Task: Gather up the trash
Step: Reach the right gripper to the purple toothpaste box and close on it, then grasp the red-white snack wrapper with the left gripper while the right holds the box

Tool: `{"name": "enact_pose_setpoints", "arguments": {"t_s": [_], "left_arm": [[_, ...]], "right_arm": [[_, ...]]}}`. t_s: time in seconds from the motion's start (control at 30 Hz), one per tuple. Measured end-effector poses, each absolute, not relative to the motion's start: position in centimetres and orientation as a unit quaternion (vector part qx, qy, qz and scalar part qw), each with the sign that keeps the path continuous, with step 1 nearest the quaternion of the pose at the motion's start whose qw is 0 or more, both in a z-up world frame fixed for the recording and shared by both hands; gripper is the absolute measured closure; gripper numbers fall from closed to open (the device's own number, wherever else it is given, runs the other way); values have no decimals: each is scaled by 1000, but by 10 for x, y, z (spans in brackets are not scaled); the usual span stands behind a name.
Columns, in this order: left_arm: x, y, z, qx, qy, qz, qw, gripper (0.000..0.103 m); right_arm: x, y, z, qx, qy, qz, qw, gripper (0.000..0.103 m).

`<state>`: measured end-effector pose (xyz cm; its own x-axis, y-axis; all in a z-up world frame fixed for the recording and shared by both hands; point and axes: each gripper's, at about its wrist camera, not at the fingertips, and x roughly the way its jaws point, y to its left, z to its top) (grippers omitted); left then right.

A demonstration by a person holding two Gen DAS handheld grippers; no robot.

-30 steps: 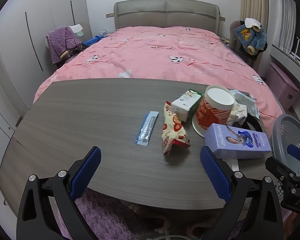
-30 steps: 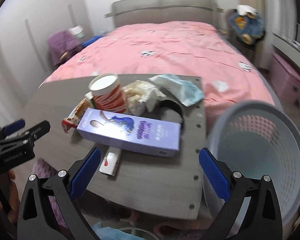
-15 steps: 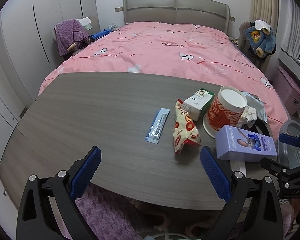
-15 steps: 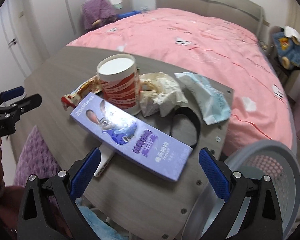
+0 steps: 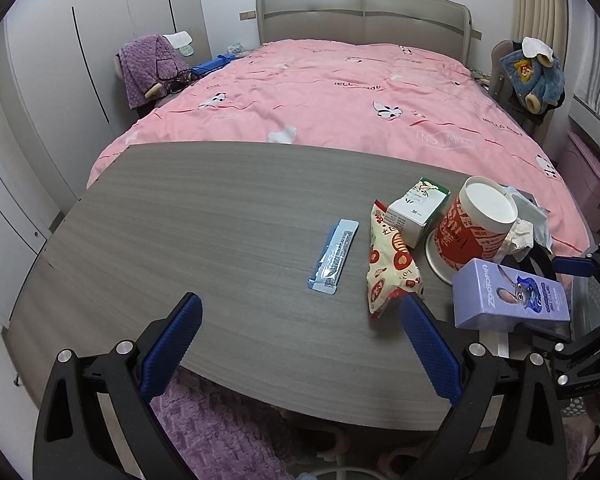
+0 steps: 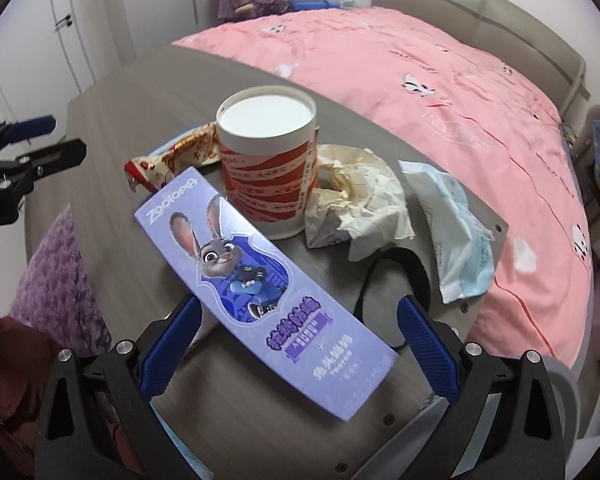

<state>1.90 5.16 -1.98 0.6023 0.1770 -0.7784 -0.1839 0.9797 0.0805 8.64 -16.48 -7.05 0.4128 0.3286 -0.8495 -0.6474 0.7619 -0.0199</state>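
From my left gripper (image 5: 298, 334) I look across the grey wood-grain counter (image 5: 204, 220) toward a bed with a pink patterned duvet (image 5: 340, 96); its blue-padded jaws stand wide apart, holding nothing, over the near edge of the counter. The trash sits bunched at the counter's right end. A flat light-blue sachet (image 5: 334, 256) lies by itself nearest the middle. Just right of it is a crinkled cream-and-red snack wrapper (image 5: 392, 264), with a small white-and-green carton (image 5: 416, 210) resting against its far end. Beside the carton stands a red-and-white paper tub with a white top (image 5: 476, 226), upside down on its wider rim. A long lilac cardboard box printed with a cartoon rabbit (image 6: 260, 276) lies in front of the tub, running diagonally toward my right gripper (image 6: 298, 334). Those jaws are also spread wide, one either side of the box's near end, and I cannot tell whether the pads touch it. Behind the box, right of the tub, are a crumpled cream paper wad (image 6: 360, 208) and a white-and-pale-blue plastic packet (image 6: 460, 240) at the counter's edge, with a black band (image 6: 412, 276) looped on the counter between them. A grey plastic bin's rim (image 6: 564, 376) shows at the counter's right corner.
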Motion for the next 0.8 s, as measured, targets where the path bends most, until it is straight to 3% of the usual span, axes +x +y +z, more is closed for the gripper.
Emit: {"name": "enact_pose_setpoints", "arguments": {"t_s": [0.43, 0.8], "left_arm": [[21, 61, -18, -15, 430, 101, 897, 8], [11, 69, -12, -25, 416, 93, 904, 8]], "right_arm": [[76, -139, -65, -238, 445, 321, 802, 47], [53, -135, -39, -214, 418, 307, 827, 54]]}}
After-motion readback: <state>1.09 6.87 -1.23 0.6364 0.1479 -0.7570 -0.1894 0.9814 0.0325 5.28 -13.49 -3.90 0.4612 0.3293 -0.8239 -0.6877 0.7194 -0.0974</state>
